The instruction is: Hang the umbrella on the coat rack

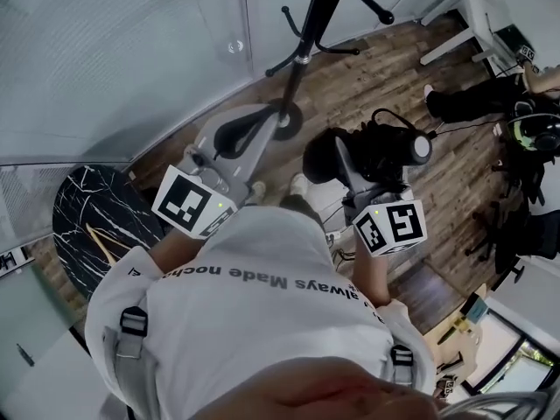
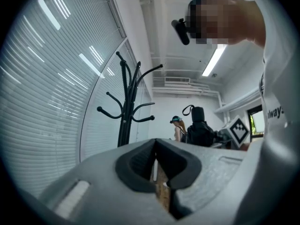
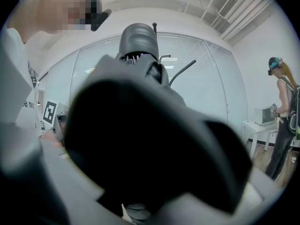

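The person stands over a wooden floor, facing the rack, which rises at 12 o'clock in the head view, with its base just past the left gripper. That gripper points level toward the rack. In its own view the dark pads stand nearly together with only a thin slit between them, and nothing is in it. The rack shows there at 11 o'clock, its hooks bare, against a wall of blinds.

The right gripper sits at 2 o'clock from the left one, and its jaws are spread wide around the umbrella, a folded black bundle they clamp. In the right gripper view the umbrella fills the space between the jaws and sticks up toward 12 o'clock, its rounded end uppermost. From the left gripper view the umbrella appears at 3 o'clock, well apart from the rack.

A round black table lies at 9 o'clock in the head view. A second person stands at 3 o'clock in the right gripper view, near a white desk.
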`<state>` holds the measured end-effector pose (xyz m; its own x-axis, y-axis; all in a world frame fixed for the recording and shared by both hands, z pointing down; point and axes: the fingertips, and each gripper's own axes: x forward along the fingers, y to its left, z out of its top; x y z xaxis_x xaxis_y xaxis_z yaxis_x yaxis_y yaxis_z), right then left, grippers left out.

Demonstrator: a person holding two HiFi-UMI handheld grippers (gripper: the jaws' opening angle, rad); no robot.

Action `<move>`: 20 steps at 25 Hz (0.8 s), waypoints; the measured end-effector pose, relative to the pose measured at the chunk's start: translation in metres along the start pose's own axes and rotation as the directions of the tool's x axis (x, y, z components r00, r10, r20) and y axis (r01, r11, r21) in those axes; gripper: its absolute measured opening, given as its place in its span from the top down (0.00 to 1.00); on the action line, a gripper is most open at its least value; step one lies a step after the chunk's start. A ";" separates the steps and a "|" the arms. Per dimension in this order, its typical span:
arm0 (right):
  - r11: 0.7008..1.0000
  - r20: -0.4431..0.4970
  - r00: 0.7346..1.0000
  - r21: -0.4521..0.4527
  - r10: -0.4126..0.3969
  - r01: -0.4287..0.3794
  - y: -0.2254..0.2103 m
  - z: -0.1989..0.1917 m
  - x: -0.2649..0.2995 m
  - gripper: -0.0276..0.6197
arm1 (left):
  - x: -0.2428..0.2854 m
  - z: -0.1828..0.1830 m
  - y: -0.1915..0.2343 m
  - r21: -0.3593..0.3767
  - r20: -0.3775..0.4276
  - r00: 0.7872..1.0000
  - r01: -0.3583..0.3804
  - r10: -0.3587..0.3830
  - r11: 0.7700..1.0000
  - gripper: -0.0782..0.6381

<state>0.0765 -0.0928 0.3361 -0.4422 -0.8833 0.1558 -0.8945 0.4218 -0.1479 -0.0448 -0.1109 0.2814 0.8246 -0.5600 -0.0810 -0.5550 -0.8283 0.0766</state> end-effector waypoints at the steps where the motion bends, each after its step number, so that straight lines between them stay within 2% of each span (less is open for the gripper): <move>1: 1.000 -0.005 1.000 -0.002 0.016 -0.016 -0.010 0.001 0.001 0.53 | 0.010 0.000 -0.002 0.004 0.002 1.000 -0.013 0.013 1.000 0.89; 5: 0.996 -0.012 0.996 -0.023 0.089 -0.089 -0.053 0.011 0.005 0.53 | 0.052 -0.001 -0.008 0.010 0.015 0.997 -0.077 0.077 0.997 0.89; 10: 0.981 -0.024 0.982 -0.049 0.188 -0.189 -0.093 0.020 0.012 0.53 | 0.102 -0.007 -0.020 -0.006 0.029 0.992 -0.122 0.122 0.993 0.89; 16: 0.946 -0.044 0.950 -0.079 0.311 -0.313 -0.108 0.026 0.034 0.53 | 0.126 0.001 -0.025 0.004 0.081 0.980 -0.184 0.183 0.983 0.89; 20: 0.926 -0.052 0.931 -0.092 0.362 -0.365 -0.102 0.030 0.055 0.53 | 0.136 0.013 -0.023 0.022 0.110 0.980 -0.171 0.168 0.985 0.89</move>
<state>0.1457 -0.1907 0.3303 -0.7386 -0.6591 0.1418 -0.6732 0.7320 -0.1044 0.0788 -0.1687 0.2555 0.7024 -0.6898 -0.1757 -0.6904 -0.7203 0.0676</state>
